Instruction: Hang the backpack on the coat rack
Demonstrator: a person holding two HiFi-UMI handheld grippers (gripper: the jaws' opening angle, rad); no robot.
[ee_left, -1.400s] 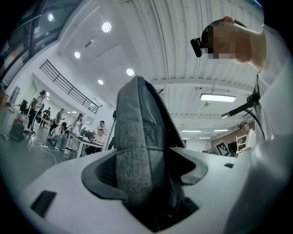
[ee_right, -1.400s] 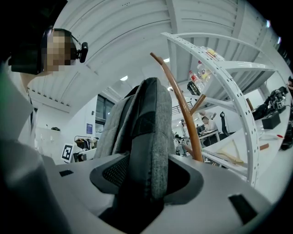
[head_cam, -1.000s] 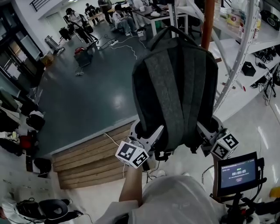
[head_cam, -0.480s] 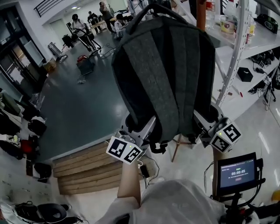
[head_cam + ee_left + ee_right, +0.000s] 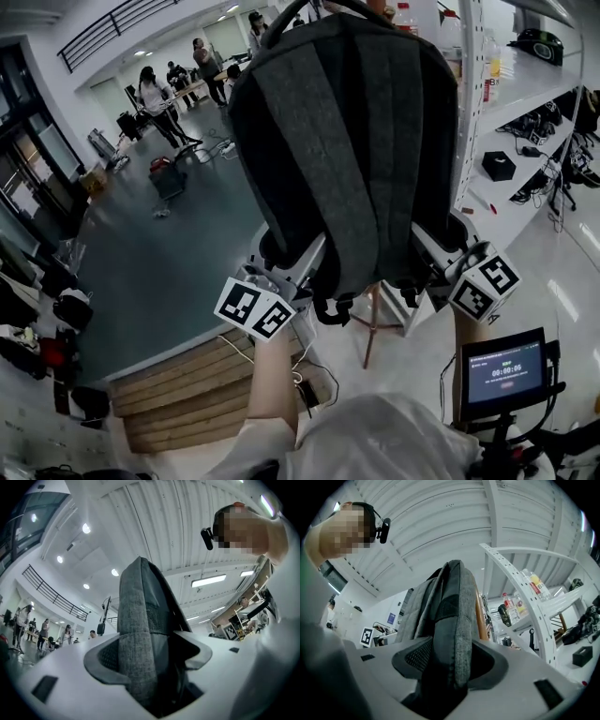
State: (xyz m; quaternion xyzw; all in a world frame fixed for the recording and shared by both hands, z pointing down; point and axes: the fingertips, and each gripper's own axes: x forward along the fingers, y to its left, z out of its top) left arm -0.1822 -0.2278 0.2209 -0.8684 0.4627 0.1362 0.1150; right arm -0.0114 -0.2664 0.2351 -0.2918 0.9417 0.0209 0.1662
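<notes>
Two grippers clamp the backpack (image 5: pixel 347 141) at its lower edge: the left gripper (image 5: pixel 298 267) and right gripper (image 5: pixel 433 251) are each closed on its fabric. The bag is held upright, just in front of the coat rack (image 5: pixel 480 616).

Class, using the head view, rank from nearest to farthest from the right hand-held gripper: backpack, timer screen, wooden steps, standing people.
1. backpack, gripped by the right hand-held gripper
2. timer screen, just below
3. wooden steps, lower left
4. standing people, far hall
</notes>
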